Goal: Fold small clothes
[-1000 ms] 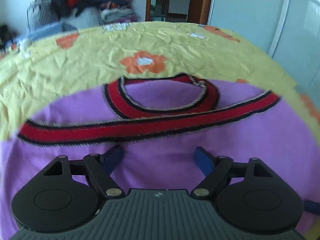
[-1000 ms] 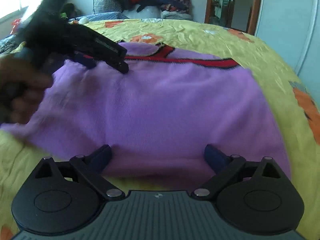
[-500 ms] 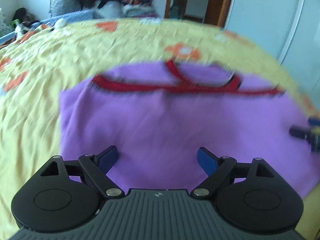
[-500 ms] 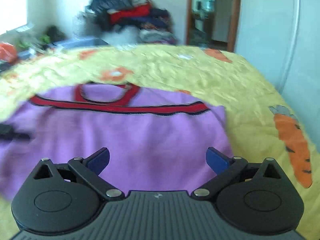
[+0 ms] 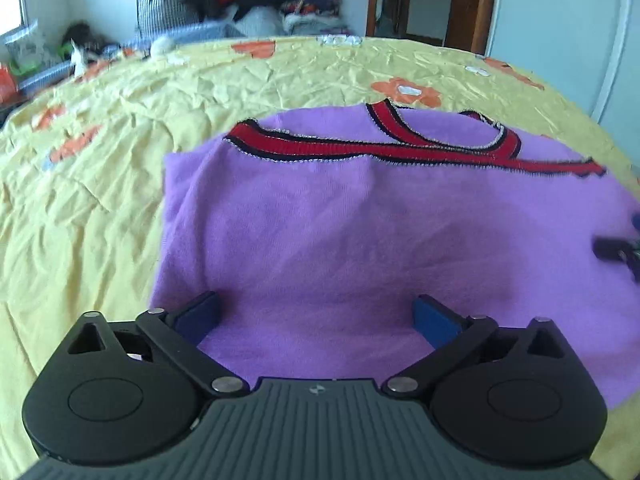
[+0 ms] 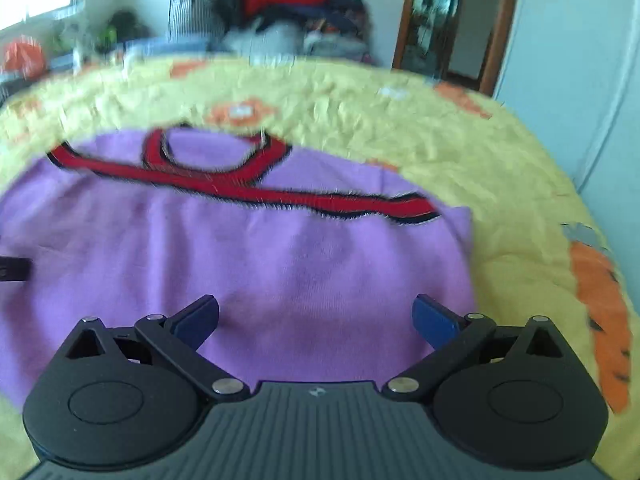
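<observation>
Left wrist view: purple top (image 5: 340, 232) with red trim (image 5: 400, 150) lies flat on the yellow bedspread (image 5: 100, 160), already folded over by the look of it, left edge a bit rumpled. Left gripper (image 5: 316, 316) hangs over the near hem, fingers (image 5: 200, 314) wide and opening further, nothing between them, only cloth below. Tip of the right gripper (image 5: 616, 250) shows at the right edge, over the garment. Risk: a pinch here may take only the top layer, so the layers slide apart and the fold goes crooked; the loose left edge could bunch if dragged. Right wrist view, blurred: same top (image 6: 300, 264), trim (image 6: 248, 184) toward the far side, right edge of the garment just beyond the right finger (image 6: 434, 320). Right gripper (image 6: 316, 316) also wide apart, empty, above the near hem. Left gripper's tip (image 6: 14, 270) at the left edge. Risk here: uneven grabs by the two hands would skew the next fold. Clothes pile (image 6: 288, 4) behind, well apart.
</observation>
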The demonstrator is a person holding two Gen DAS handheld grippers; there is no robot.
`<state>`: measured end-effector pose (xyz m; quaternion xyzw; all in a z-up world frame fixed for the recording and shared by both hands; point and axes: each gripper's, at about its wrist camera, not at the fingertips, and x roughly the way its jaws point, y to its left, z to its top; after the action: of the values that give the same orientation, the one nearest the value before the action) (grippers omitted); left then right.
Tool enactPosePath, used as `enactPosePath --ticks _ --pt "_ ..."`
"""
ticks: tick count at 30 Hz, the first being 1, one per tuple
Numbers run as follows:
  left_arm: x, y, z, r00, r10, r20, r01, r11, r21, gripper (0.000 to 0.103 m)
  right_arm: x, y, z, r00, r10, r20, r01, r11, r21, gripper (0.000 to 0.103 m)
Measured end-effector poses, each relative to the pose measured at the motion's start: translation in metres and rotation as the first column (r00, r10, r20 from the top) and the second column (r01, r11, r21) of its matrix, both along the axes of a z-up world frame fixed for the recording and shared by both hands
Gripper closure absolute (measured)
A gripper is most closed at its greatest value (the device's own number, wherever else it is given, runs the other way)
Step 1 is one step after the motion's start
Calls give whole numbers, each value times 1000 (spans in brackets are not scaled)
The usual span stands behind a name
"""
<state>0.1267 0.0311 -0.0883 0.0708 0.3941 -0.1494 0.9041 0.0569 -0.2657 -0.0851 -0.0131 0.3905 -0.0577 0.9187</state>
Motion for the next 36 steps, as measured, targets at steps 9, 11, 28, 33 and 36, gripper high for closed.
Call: enactPosePath --ticks 9,11,28,33,36 --pt "-9 23 29 999 30 -16 -31 998 -46 8 -63 -16 26 994 -108 25 103 982 157 0" --pt "-15 15 22 999 -19 -49 17 999 -30 7 -79 4 18 997 -76 17 74 991 107 0" --pt "12 16 49 999 -38 38 39 999 -30 3 -43 -27 33 994 -70 89 60 992 110 0" --pt "68 -32 24 999 24 31 -23 999 -31 3 31 -24 15 998 -53 29 49 991 122 0" --pt "83 -34 0 997 64 41 -64 998 -11 0 44 -23 -3 998 -57 5 56 997 60 0"
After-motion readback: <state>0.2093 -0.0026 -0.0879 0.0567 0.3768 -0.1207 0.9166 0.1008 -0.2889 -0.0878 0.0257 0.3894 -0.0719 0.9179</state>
